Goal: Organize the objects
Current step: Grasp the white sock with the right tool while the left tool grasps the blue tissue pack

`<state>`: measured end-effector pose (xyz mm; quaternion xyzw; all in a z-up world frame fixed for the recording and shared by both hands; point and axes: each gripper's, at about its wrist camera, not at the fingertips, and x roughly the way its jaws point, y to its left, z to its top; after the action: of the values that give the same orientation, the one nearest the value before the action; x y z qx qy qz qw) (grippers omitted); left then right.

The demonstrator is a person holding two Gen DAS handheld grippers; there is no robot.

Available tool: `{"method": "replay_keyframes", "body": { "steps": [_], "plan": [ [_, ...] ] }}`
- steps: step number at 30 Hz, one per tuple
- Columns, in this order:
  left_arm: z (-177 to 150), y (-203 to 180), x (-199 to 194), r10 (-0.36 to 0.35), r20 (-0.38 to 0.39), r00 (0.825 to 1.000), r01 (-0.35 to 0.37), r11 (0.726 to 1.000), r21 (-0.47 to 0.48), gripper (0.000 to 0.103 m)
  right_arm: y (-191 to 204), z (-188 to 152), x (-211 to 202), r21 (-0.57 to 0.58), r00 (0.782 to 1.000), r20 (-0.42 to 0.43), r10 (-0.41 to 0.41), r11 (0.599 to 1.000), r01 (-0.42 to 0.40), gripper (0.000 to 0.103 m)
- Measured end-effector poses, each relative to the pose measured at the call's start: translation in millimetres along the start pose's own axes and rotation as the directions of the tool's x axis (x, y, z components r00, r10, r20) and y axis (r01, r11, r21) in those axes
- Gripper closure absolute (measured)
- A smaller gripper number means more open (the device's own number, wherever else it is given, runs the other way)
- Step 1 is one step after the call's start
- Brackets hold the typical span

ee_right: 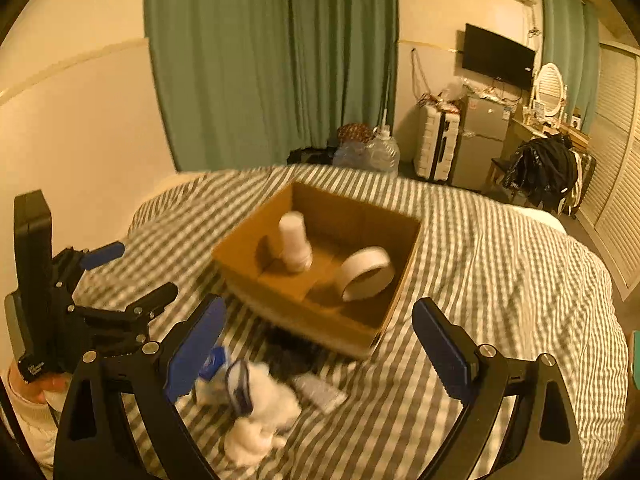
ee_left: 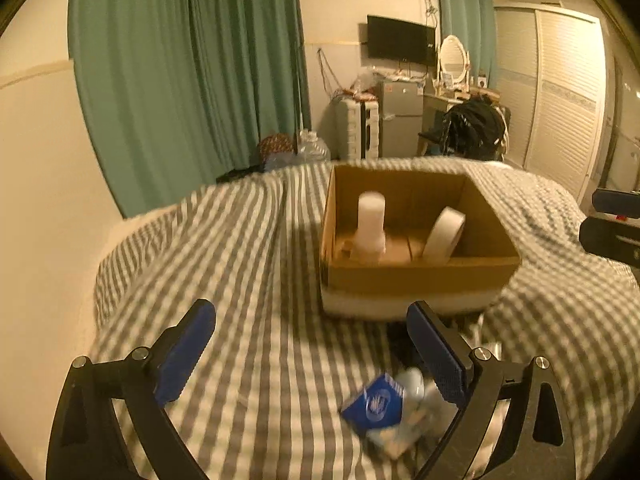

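Observation:
An open cardboard box (ee_left: 420, 276) (ee_right: 296, 316) sits on the striped bed. Inside stand a white bottle (ee_left: 371, 226) (ee_right: 295, 242) and a roll of white tape (ee_left: 444, 236) (ee_right: 366, 274). In front of the box lies a small pile: a blue packet (ee_left: 376, 404) (ee_right: 212, 362), white soft items (ee_right: 260, 420), a grey packet (ee_right: 320, 392) and something dark (ee_right: 288, 350). My left gripper (ee_left: 312, 344) is open and empty, just above and left of the pile; it also shows in the right wrist view (ee_right: 128, 274). My right gripper (ee_right: 320, 344) is open and empty, over the pile.
The bed has a grey-and-white striped cover (ee_left: 248, 280). Green curtains (ee_left: 188, 72) hang behind. A suitcase (ee_right: 436, 144), a small fridge (ee_right: 480, 140), water jugs (ee_right: 384, 152) and a chair with dark clothes (ee_right: 544, 168) stand beyond the bed.

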<state>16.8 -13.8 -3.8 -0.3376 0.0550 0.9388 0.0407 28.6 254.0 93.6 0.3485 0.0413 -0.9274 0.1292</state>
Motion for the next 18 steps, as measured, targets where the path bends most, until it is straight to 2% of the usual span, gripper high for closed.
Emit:
{"method": "replay_keyframes", "body": {
  "steps": [4,10,16,18],
  "plan": [
    [-27,-5,6,-0.008,-0.055,0.998,0.008,1.0,-0.012,0.004,7,-26,15,0.009,0.997,-0.064,0.038,0.999,-0.038,0.008],
    [-62,-18,16,-0.045,-0.132,0.99,0.049,0.998,0.032,0.004,10,-63,51,0.048,0.979,-0.183,0.086,0.996,-0.078,0.008],
    [-77,-28,32,-0.055,-0.199,0.978,0.07,0.995,0.067,0.004,27,-80,78,0.026,0.958,-0.261,0.115,0.993,-0.112,0.008],
    [-79,-29,37,-0.057,-0.217,0.974,0.073,0.995,0.067,0.004,30,-81,86,0.022,0.955,-0.275,0.114,0.993,-0.112,0.012]
  ]
}}
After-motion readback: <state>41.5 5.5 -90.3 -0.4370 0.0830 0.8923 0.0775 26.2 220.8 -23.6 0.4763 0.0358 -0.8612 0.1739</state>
